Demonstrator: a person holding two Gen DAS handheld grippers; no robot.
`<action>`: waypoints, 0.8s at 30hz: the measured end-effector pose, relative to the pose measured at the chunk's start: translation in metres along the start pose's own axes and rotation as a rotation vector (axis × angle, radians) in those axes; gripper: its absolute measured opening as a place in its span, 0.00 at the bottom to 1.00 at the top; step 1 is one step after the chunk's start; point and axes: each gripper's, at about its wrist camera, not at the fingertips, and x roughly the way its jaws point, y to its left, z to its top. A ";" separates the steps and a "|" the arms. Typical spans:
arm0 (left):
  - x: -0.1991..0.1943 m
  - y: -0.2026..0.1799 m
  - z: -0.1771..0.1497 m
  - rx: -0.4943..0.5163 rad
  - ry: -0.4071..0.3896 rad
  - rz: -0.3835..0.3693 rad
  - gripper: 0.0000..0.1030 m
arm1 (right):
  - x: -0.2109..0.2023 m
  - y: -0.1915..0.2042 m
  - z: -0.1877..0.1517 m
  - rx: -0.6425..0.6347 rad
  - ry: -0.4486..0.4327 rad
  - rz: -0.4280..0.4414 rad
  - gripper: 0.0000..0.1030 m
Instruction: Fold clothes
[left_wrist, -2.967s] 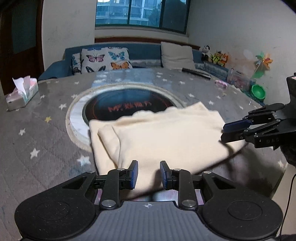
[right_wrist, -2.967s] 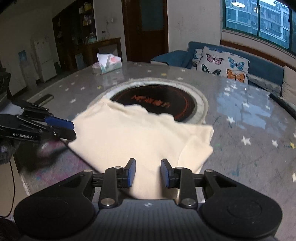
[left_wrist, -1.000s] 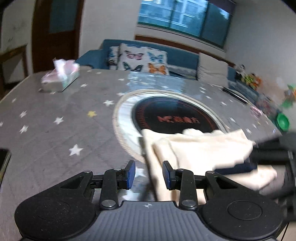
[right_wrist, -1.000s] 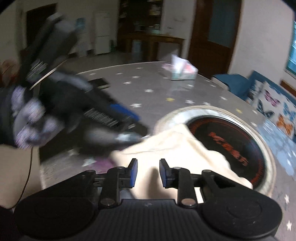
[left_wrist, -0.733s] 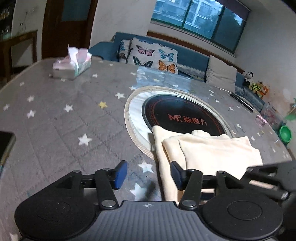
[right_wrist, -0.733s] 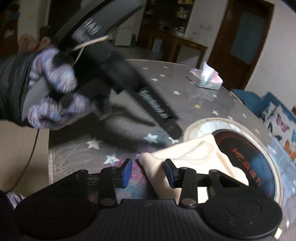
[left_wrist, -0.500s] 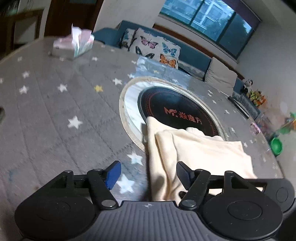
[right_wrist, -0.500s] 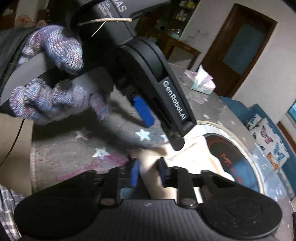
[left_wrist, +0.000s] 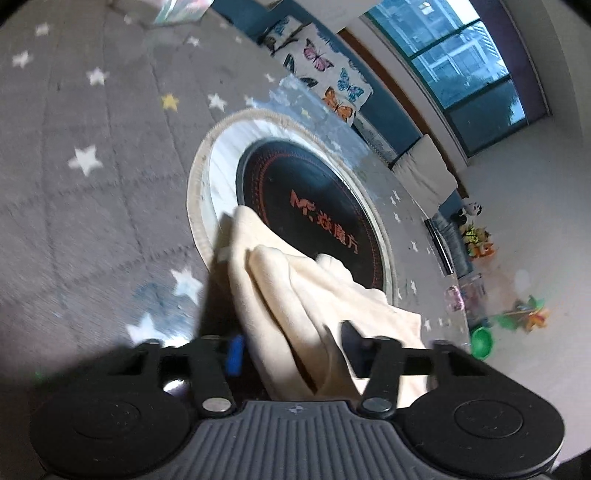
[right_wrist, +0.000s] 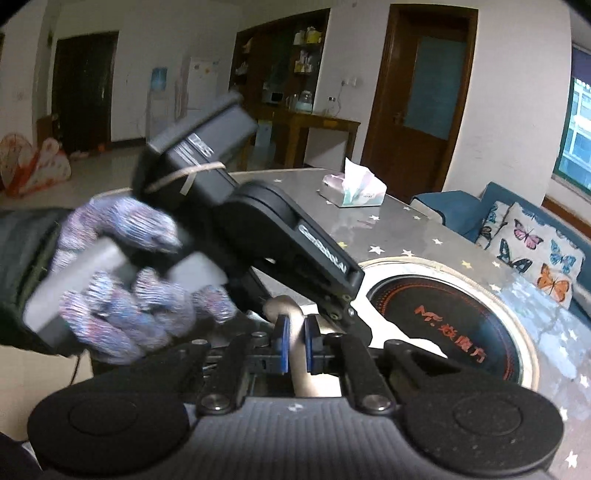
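Note:
A cream garment (left_wrist: 295, 295), folded over on itself, lies at the near edge of the grey star-patterned table (left_wrist: 92, 184), partly over the black round cooktop (left_wrist: 306, 206). My left gripper (left_wrist: 291, 350) is open, its jaws wide apart around the garment's near edge. My right gripper (right_wrist: 295, 345) is shut on a fold of the cream garment (right_wrist: 291, 314), close behind the left gripper's body (right_wrist: 280, 240), which a gloved hand (right_wrist: 129, 277) holds.
A tissue box (right_wrist: 351, 188) stands at the table's far side. A blue sofa with butterfly cushions (left_wrist: 325, 77) lies behind the table. Toys and a green bowl (left_wrist: 482, 341) sit on the floor to the right.
My left gripper opened wide and dropped down over the garment's near edge. My right gripper closed on a fold of the garment and moved in close to the left gripper.

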 end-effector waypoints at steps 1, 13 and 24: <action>0.001 0.000 0.000 -0.002 0.001 0.000 0.29 | -0.002 0.000 -0.001 0.001 -0.002 0.004 0.07; 0.009 0.001 -0.002 0.001 0.002 0.009 0.15 | -0.037 -0.081 -0.042 0.290 0.071 -0.190 0.08; 0.010 0.000 -0.002 0.018 0.000 0.018 0.16 | -0.043 -0.173 -0.107 0.596 0.121 -0.380 0.10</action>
